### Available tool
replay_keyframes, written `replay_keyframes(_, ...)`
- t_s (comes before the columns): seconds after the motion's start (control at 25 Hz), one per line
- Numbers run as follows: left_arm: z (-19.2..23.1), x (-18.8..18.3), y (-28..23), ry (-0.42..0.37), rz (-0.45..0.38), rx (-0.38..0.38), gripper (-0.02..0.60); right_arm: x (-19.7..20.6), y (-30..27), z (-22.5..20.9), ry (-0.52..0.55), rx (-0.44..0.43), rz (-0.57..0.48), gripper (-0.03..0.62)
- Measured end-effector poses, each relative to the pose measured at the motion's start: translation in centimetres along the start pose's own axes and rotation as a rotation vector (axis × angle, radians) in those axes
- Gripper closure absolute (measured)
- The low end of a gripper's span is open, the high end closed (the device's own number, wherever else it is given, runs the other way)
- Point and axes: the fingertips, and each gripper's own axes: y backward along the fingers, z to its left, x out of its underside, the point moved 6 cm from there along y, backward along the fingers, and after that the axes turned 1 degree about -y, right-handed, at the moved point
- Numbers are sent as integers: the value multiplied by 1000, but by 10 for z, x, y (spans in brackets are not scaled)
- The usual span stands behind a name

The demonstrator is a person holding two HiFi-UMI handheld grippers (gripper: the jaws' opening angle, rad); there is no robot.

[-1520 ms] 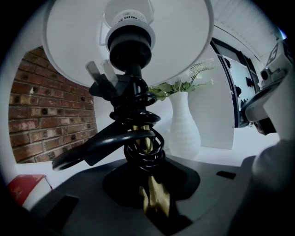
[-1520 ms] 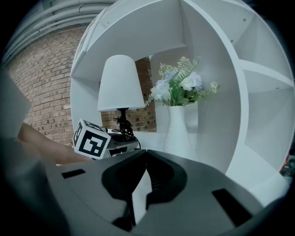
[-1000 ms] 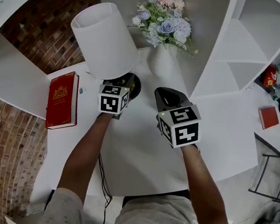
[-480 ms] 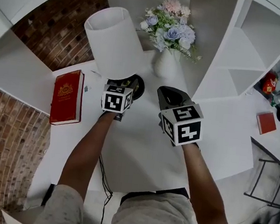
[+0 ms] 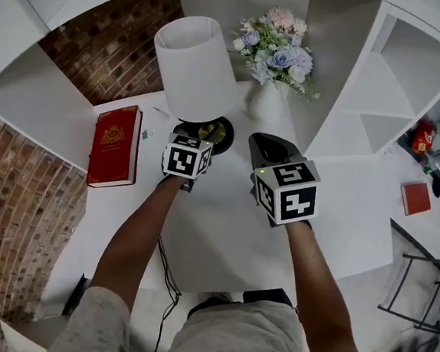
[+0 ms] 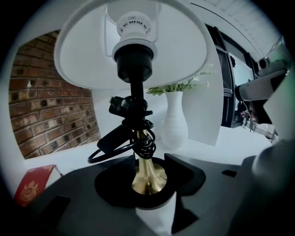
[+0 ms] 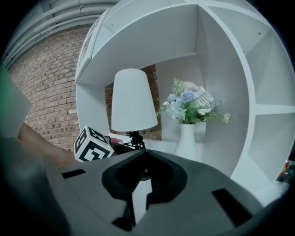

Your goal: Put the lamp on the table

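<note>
The lamp (image 5: 194,67), with a white shade, a brass stem and a black round base, stands upright on the white table (image 5: 222,227) next to the vase. A black cord (image 6: 131,143) is coiled round its stem. My left gripper (image 5: 196,141) is at the lamp's foot. In the left gripper view (image 6: 147,161) its jaws stand wide apart, with the base lying between them and a gap showing. My right gripper (image 5: 271,147) hovers to the right of the lamp, its tips together and nothing in them (image 7: 145,154). The lamp (image 7: 133,101) shows ahead of it.
A white vase of flowers (image 5: 277,52) stands just right of the lamp. A red book (image 5: 113,155) lies on the table's left. White shelving (image 5: 389,80) rises at the right, a brick wall (image 5: 101,39) at the back left. A small red thing (image 5: 416,198) lies far right.
The head view has shifted a little, so everything sits slightly to the right. The lamp stays upright beside the vase, and both grippers keep their places by it.
</note>
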Motion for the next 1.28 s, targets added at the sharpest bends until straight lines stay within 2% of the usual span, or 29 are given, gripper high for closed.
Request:
replay_keyframes(0.6,0,7,69,6,6,-2,404,-11,18,42,10,-34,-8,589)
replay_keyframes(0.92,-8,2,113,21,-38,-15,428,-16,29,55,15,-44,-27,589)
replay_keyframes(1.28,-13,-26,157,27,-106,-25,464,-26,33,59,38,-54,-30,589)
